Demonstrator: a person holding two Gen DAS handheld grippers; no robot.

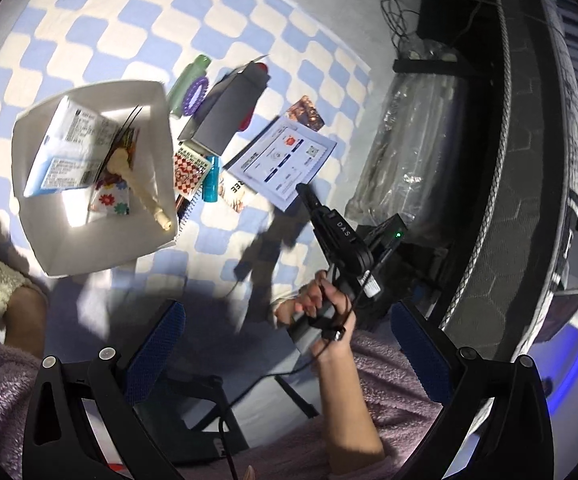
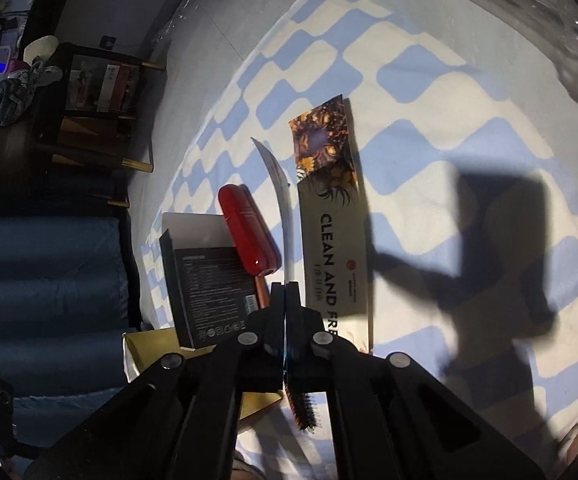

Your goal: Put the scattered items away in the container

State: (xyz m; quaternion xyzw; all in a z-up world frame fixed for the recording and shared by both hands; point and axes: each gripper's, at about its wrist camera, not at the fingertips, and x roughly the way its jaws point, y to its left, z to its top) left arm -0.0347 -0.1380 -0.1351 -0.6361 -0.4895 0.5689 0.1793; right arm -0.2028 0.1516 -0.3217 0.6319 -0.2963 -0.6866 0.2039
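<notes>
The right gripper (image 2: 286, 292) was pinched tight on a white printed leaflet (image 2: 283, 208), its fingers meeting on the sheet's near corner. In the right wrist view the sheet showed edge-on, a thin curved blade running straight away from the fingers and bowing leftward toward its far tip. In the left wrist view the same leaflet (image 1: 283, 160) lay broadside, its long axis slanting up toward the right, with the right gripper (image 1: 303, 190) at its lower corner.

The left gripper (image 1: 285, 356) stood wide apart with nothing between its blue pads (image 1: 157, 348).

Just left of the held sheet lay a red case (image 2: 249, 232) on a dark box (image 2: 209, 288); just right lay a long card printed "CLEAN AND FRE" (image 2: 335, 240), lengthwise away from the camera. A hairbrush (image 2: 301, 408) showed beneath the fingers.

The white container (image 1: 157, 120) sat well left on the checked blanket (image 1: 129, 20), holding a tissue pack (image 1: 69, 148) and a cream stick (image 1: 141, 188). A green bottle (image 1: 189, 80), a teal tube (image 1: 212, 180) and a spiral notebook (image 1: 189, 174) lay beside it.
</notes>
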